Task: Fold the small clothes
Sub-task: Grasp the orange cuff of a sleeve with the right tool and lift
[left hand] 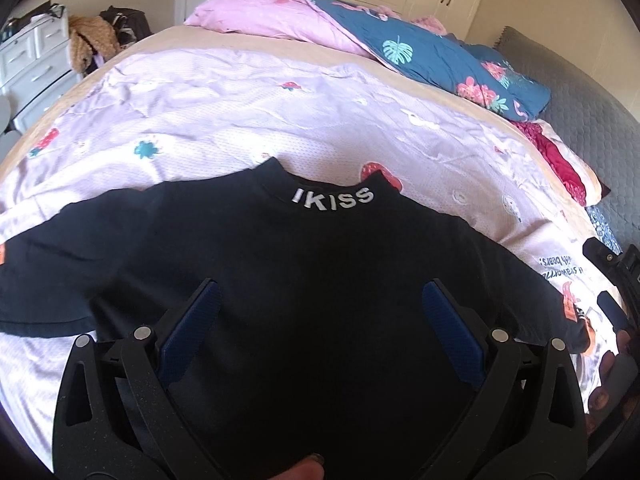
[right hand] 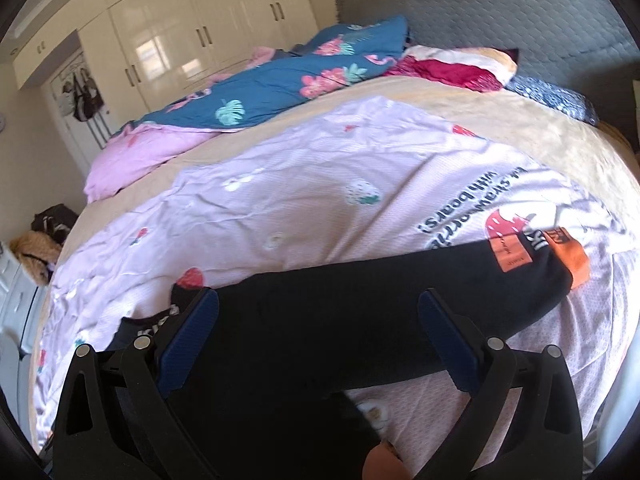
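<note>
Left wrist view: the left gripper (left hand: 320,320) hovers spread wide over the black shirt (left hand: 304,264), lying flat on the pink sheet (left hand: 224,120). Right wrist view: the right gripper (right hand: 318,328) gapes over a sleeve (right hand: 400,292); a blue quilt (right hand: 272,84) lies beyond.

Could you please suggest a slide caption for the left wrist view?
Open left gripper poised over a black IKISS shirt spread flat on the pink bedspread.
</note>
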The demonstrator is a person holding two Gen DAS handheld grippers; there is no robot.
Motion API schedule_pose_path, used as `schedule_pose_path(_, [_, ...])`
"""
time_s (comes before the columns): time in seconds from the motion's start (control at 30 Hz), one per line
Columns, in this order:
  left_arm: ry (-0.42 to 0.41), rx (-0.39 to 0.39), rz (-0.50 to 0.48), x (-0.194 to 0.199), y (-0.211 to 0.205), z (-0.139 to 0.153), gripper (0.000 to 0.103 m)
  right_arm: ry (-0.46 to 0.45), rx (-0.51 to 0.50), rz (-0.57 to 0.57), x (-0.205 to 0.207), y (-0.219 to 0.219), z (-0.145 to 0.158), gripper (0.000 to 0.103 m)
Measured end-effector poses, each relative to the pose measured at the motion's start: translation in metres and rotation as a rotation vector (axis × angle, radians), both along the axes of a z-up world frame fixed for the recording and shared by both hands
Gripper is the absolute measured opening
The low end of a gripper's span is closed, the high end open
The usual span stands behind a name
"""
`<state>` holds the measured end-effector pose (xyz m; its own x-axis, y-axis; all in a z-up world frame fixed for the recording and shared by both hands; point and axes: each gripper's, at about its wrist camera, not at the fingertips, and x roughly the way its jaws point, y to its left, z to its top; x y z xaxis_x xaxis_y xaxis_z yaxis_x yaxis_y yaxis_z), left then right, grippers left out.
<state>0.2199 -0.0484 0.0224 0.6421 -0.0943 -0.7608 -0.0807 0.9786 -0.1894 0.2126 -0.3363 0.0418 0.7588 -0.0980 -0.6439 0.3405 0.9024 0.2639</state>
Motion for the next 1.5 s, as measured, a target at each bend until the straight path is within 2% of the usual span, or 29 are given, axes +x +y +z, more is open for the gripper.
schedule_pose_path(0.33, [0.04, -0.008, -0.061, 0.012, -0.021, -0.028, 0.095, 0.09, 0.035, -0.165, -0.001, -0.057, -0.043, 0.099])
schedule_pose_path(0.43, [0.049, 0.014, -0.091, 0.011, -0.032, -0.033, 0.095, 0.104, 0.042, -0.206, -0.005, -0.071, -0.051, 0.099])
schedule_pose_path(0.7, [0.049, 0.015, -0.179, 0.011, -0.049, -0.043, 0.095, 0.135, 0.07, -0.355, -0.017, -0.109, -0.063, 0.099])
schedule_pose_path(0.87, [0.058, 0.032, -0.234, 0.009, -0.064, -0.051, 0.095, 0.195, 0.094, -0.454, -0.025, -0.138, -0.079, 0.099])
schedule_pose_path(1.1, [0.071, 0.058, -0.323, 0.004, -0.086, -0.059, 0.095, 0.218, 0.219, -0.512, -0.026, -0.173, -0.104, 0.099])
schedule_pose_path(1.23, [0.071, 0.042, -0.312, 0.004, -0.08, -0.057, 0.095, 0.154, 0.299, -0.536, -0.024, -0.194, -0.11, 0.099])
schedule_pose_path(1.27, [0.068, 0.037, -0.305, 0.005, -0.077, -0.055, 0.095, 0.112, 0.328, -0.544, -0.027, -0.198, -0.111, 0.096])
schedule_pose_path(1.33, [0.053, 0.04, -0.286, 0.006, -0.068, -0.049, 0.095, 0.047, 0.364, -0.575, -0.036, -0.203, -0.11, 0.071])
schedule_pose_path(1.37, [0.046, 0.046, -0.279, 0.006, -0.065, -0.046, 0.095, 0.03, 0.373, -0.582, -0.039, -0.205, -0.11, 0.05])
schedule_pose_path(1.4, [0.04, 0.056, -0.269, 0.006, -0.062, -0.043, 0.095, 0.012, 0.388, -0.587, -0.042, -0.206, -0.11, 0.035])
schedule_pose_path(1.47, [0.031, 0.06, -0.243, 0.007, -0.052, -0.036, 0.095, -0.05, 0.428, -0.551, -0.047, -0.207, -0.106, 0.018])
schedule_pose_path(1.5, [0.03, 0.049, -0.232, 0.007, -0.047, -0.033, 0.095, -0.068, 0.427, -0.534, -0.049, -0.206, -0.103, 0.015])
